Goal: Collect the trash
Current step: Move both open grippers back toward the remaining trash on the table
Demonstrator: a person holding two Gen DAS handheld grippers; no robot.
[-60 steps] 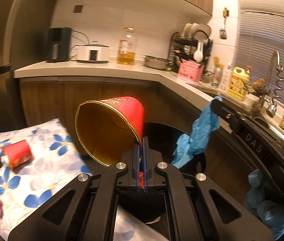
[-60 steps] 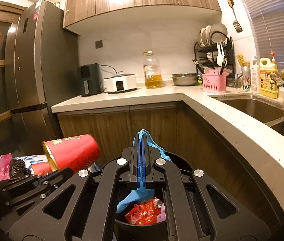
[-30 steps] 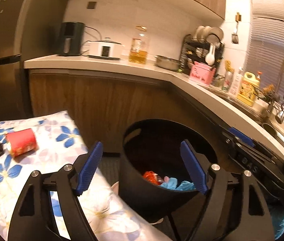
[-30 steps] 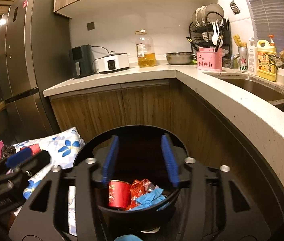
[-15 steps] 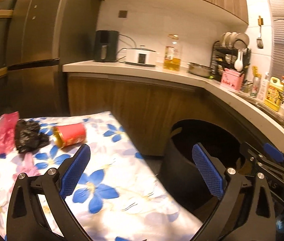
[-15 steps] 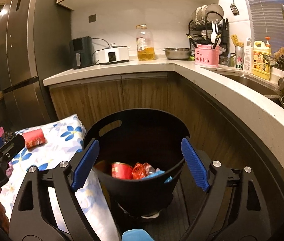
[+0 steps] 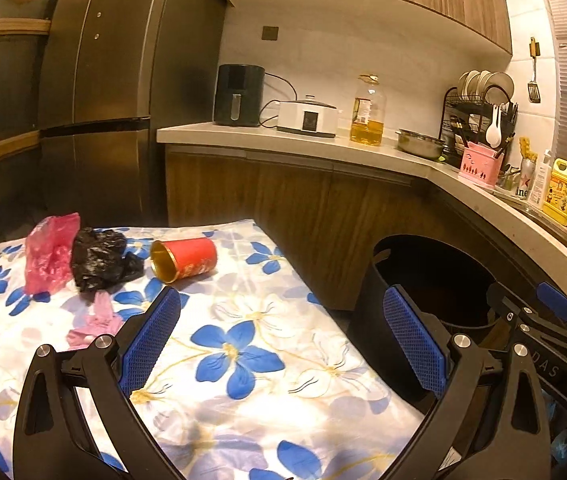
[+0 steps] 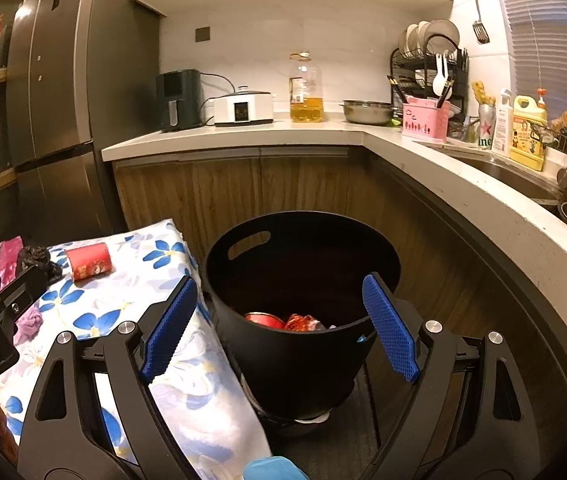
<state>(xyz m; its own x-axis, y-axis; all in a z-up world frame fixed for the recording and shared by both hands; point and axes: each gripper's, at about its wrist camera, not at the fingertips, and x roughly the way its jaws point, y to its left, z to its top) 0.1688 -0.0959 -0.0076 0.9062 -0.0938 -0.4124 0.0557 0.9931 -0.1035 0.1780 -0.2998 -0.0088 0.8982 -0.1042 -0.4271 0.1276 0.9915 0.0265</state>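
While some red wrappers are already lying in the black bin (image 8: pixel 303 280), the left gripper (image 7: pixel 283 344) and right gripper (image 8: pixel 279 328) are gaping wide and empty; the red cup (image 7: pixel 184 259), black bag (image 7: pixel 97 258) and pink bag (image 7: pixel 51 254) are waiting on the floral cloth (image 7: pixel 243 360).

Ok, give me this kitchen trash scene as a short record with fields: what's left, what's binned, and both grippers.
surface: floral cloth
left to collect: red cup on its side, black bag, pink bag, pink scrap
bin: black, beside the cloth, holds red trash
left gripper: open, empty, over the cloth
right gripper: open, empty, facing the bin
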